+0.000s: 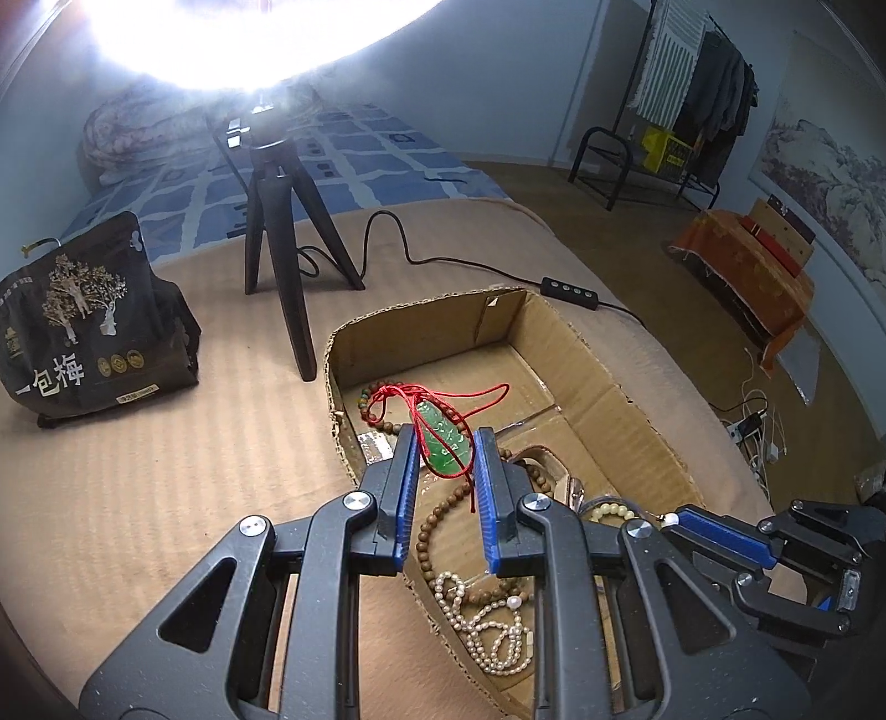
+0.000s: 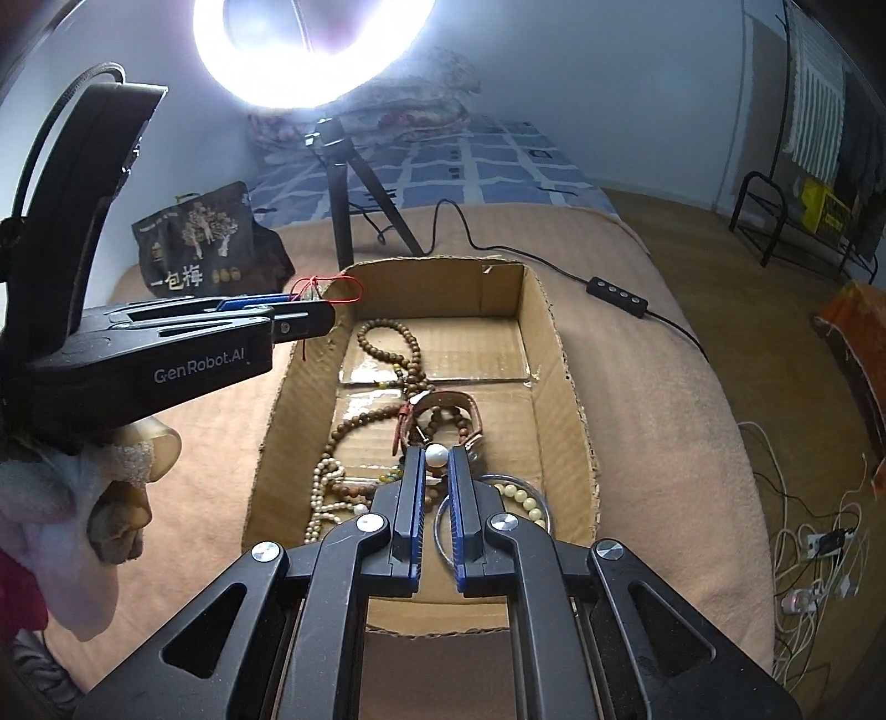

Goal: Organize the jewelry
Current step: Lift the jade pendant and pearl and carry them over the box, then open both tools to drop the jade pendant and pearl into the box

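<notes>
My left gripper (image 1: 443, 437) is shut on a green jade pendant (image 1: 444, 438) with a red cord (image 1: 443, 394), held over the left part of an open cardboard box (image 1: 620, 382). In the right wrist view the left gripper (image 2: 310, 302) hovers at the box's (image 2: 565, 354) far left rim, red cord (image 2: 326, 285) dangling. My right gripper (image 2: 436, 459) is shut on a white pearl (image 2: 436, 456); it also shows in the left wrist view (image 1: 673, 519). In the box lie wooden bead strings (image 2: 387, 354), a pearl necklace (image 1: 487, 615), a leather strap (image 2: 443, 407) and a pale bead bracelet (image 2: 520, 495).
The box sits on a tan blanket (image 1: 166, 471). A black tripod (image 1: 288, 232) with a bright ring light (image 2: 310, 50) stands behind it, its cable and switch (image 1: 573, 291) to the right. A dark snack bag (image 1: 83, 315) stands at the left. Clothes rack (image 1: 692, 99) far right.
</notes>
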A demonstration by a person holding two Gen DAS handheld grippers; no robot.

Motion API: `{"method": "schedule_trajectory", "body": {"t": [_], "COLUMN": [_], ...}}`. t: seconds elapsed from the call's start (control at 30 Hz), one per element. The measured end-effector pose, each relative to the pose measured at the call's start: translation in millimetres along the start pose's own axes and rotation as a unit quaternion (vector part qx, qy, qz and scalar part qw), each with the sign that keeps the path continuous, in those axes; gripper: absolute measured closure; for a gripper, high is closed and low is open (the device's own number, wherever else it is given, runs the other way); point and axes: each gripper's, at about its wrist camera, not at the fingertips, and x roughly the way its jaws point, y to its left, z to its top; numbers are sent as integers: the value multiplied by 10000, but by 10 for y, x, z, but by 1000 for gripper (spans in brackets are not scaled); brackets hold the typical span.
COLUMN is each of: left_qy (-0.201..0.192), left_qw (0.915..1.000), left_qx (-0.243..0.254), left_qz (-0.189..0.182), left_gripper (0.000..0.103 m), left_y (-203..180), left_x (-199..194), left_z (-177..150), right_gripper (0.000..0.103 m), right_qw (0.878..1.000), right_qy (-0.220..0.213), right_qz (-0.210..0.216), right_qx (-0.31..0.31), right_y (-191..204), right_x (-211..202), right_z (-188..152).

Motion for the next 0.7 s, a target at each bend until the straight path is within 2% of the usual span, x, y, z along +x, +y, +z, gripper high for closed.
{"method": "schedule_trajectory", "body": {"t": [0.23,0.3,0.33,0.37,0.53,0.63,0.7], "left_qy": [-18,-25,-40,-59,-132,-154,-164], "left_qw": [10000,10000,10000,10000,9998,9998,9998], "left_qx": [48,51,54,55,91,87,80], "left_qz": [40,43,46,54,94,92,93], "left_gripper": [84,80,76,67,65,65,65], "left_y": [-47,-52,-58,-58,-70,-68,-62], "left_x": [-7,-12,-16,-23,-83,-112,-143], "left_z": [22,28,31,32,39,35,29], "right_gripper": [96,82,68,60,59,53,53], "right_qw": [10000,10000,10000,9999,9999,9999,9999], "right_qy": [34,48,46,22,31,42,33], "right_qz": [-17,-38,-36,-25,-65,-89,-99], "right_qx": [77,68,76,101,92,114,111], "right_y": [-40,-37,-32,-33,-18,-10,1], "right_x": [11,23,20,12,0,-16,-40], "right_z": [-4,3,1,-3,-8,-14,-16]}}
